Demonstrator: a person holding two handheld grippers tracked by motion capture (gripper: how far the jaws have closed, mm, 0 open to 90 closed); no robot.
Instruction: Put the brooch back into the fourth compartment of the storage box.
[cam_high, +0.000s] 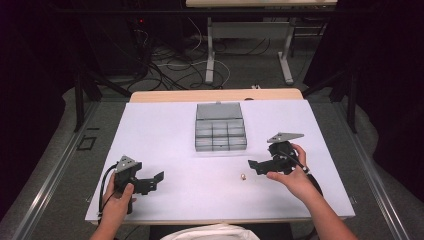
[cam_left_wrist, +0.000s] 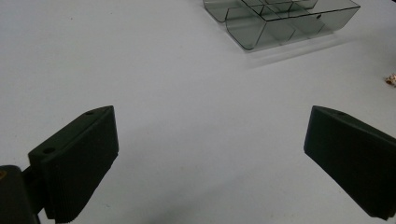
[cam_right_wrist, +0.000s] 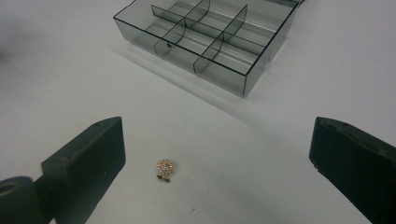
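Near the table's front edge, both hands rest low, left gripper (cam_high: 159, 176) and right gripper (cam_high: 252, 165) with jaws wide apart, pointing inward, small gold brooch (cam_right_wrist: 164, 168) lying on the white sheet just before the right one, near the divided box (cam_high: 220, 131).

Grippers: two, left gripper (cam_high: 159, 177) and right gripper (cam_high: 253, 165)
Compartment boxes (cam_right_wrist: 243, 74): one
Gold brooches (cam_right_wrist: 164, 169): one
Tables (cam_high: 165, 130): one
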